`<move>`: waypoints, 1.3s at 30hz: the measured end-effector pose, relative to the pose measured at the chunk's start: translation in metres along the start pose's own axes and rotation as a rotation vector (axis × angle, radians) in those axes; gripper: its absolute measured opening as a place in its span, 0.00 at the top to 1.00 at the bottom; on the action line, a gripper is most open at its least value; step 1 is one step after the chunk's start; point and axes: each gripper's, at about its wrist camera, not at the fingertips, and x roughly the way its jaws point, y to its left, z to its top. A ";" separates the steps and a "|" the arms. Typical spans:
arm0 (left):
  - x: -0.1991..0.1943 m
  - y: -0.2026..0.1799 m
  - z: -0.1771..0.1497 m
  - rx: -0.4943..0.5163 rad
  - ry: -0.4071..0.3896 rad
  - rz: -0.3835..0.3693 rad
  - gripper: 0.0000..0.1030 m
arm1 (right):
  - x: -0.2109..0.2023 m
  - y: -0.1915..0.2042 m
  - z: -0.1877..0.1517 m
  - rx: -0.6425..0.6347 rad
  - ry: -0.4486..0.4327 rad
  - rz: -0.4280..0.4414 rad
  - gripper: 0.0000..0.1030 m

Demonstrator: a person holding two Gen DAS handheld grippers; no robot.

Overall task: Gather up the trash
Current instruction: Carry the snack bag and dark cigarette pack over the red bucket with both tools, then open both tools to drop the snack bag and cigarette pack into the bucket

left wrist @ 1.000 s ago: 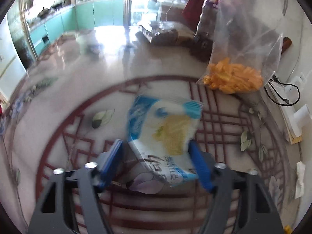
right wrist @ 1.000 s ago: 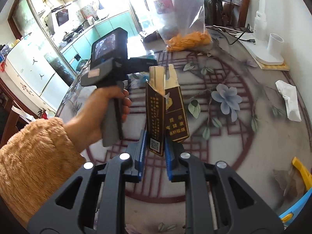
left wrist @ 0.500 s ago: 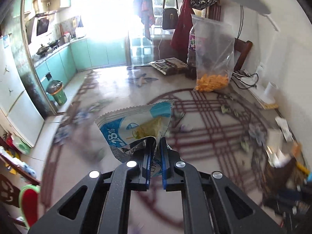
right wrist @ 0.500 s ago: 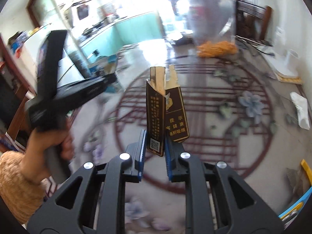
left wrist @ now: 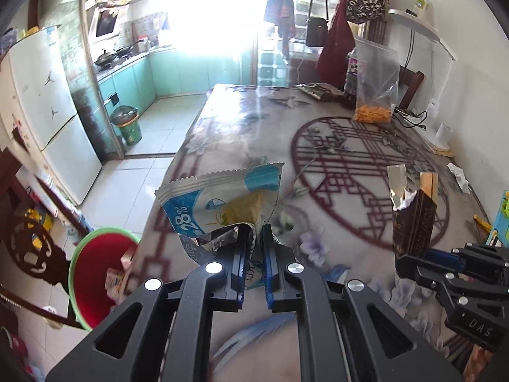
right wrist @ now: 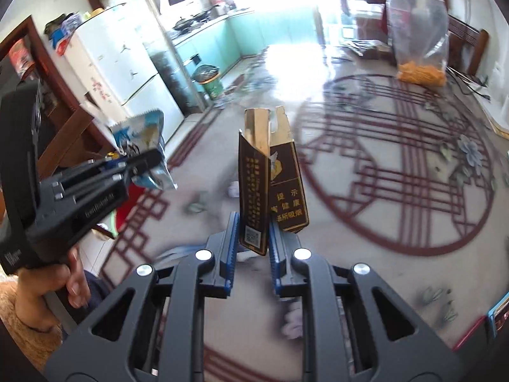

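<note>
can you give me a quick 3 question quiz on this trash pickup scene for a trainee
1. True or false: the left gripper is shut on a blue and white snack wrapper.
2. What does the right gripper hold? A) a crumpled tissue B) an opened dark brown cigarette pack C) a plastic bottle
3. In the left wrist view, where is the red bin with a green rim relative to the table?

Key:
1. True; the wrapper is pinched between the blue pads.
2. B; the cigarette pack stands upright in the jaws, its top torn open.
3. On the floor beside the table's left edge, below the wrapper; some litter already lies in it.
</note>
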 end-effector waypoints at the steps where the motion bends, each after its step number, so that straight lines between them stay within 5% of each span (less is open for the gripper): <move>1: -0.004 0.007 -0.004 -0.010 0.001 0.000 0.93 | 0.000 0.007 0.000 -0.008 0.001 0.005 0.83; 11: -0.031 0.072 -0.027 -0.086 0.004 0.023 0.91 | 0.012 0.093 0.006 -0.133 0.034 0.065 0.83; 27: 0.012 0.245 -0.060 -0.332 0.113 0.262 0.90 | 0.127 0.206 0.034 -0.292 0.164 0.236 0.83; 39: 0.041 0.271 -0.076 -0.363 0.173 0.278 0.89 | 0.167 0.245 0.041 -0.351 0.217 0.249 0.83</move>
